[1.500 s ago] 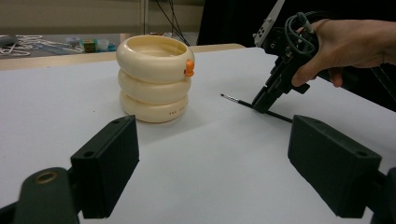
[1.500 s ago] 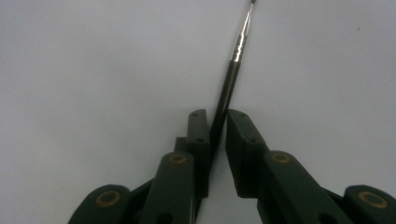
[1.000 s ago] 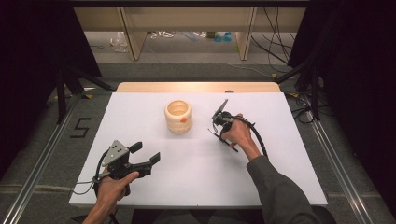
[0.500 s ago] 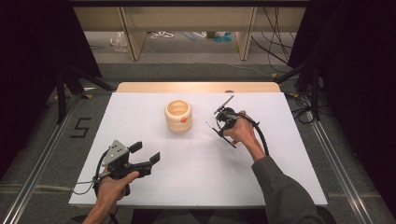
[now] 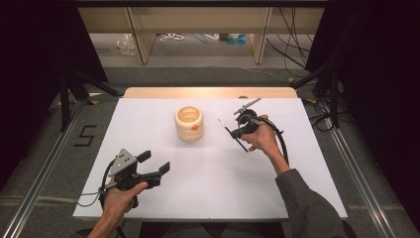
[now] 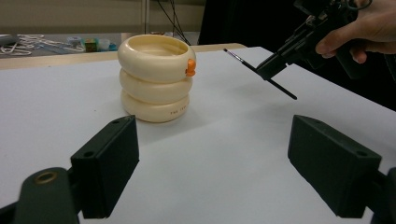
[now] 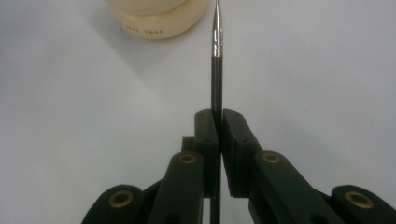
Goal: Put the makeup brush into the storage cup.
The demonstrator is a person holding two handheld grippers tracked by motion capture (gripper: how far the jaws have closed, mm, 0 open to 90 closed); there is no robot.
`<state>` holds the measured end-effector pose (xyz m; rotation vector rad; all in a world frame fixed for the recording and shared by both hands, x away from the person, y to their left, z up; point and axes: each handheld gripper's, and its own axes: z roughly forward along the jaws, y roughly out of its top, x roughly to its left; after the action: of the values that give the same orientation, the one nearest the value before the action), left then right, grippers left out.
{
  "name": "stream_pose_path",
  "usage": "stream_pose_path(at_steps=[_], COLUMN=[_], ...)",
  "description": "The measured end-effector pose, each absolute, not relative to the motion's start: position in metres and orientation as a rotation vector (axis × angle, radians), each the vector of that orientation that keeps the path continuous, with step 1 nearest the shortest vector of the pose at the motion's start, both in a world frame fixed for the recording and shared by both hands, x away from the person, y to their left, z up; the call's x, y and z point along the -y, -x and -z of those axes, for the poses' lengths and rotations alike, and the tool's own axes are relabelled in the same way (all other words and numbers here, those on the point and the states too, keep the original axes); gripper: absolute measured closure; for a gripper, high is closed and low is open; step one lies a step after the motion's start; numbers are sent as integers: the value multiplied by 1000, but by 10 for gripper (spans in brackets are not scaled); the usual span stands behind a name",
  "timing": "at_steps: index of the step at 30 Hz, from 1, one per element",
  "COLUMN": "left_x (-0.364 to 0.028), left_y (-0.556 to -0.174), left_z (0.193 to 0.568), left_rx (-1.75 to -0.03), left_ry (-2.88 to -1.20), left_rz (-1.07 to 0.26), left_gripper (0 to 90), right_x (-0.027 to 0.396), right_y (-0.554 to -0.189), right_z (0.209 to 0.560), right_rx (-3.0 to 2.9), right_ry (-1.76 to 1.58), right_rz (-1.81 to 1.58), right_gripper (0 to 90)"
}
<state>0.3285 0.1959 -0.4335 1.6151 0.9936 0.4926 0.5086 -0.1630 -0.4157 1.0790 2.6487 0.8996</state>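
Note:
A cream pot [image 5: 189, 124] made of three stacked rings, with a small orange tab near its rim, stands upright at the middle back of the white tabletop [image 5: 213, 193]. To its right, my right gripper [image 5: 237, 134] is lifted off the table and shut on a thin black brush [image 5: 224, 125]. The brush's metal tip points toward the pot. In the right gripper view the brush [image 7: 217, 60] runs straight up from between the closed jaws of my right gripper [image 7: 218, 126], beside the pot's base [image 7: 159, 21]. My left gripper [image 5: 154, 162] is open at the front left with nothing between its jaws. It faces the pot [image 6: 156, 77].
A strip of wooden table edge [image 5: 208, 92] runs behind the white top. Beyond it are the floor, shelf legs and cables. Metal rails run along both sides. In the left gripper view the right gripper [image 6: 280, 58] and the hand holding it hang above the table at the upper right.
The right hand has risen and shifted slightly right and back with the brush still clamped. The left gripper and the pot have stayed put.

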Motion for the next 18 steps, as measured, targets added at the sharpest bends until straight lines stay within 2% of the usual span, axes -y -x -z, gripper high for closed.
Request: stream_pose_path(at_steps=[18], left_x=[-196], left_y=[-328], left_z=[433], left_rx=[-991], left_ry=[-1614], left_rz=[-494], left_gripper=[158], right_x=[165], right_y=[-511], right_z=[409], right_rx=[-2481], right_ry=[-1030], right_rz=[-1227], right_gripper=[857])
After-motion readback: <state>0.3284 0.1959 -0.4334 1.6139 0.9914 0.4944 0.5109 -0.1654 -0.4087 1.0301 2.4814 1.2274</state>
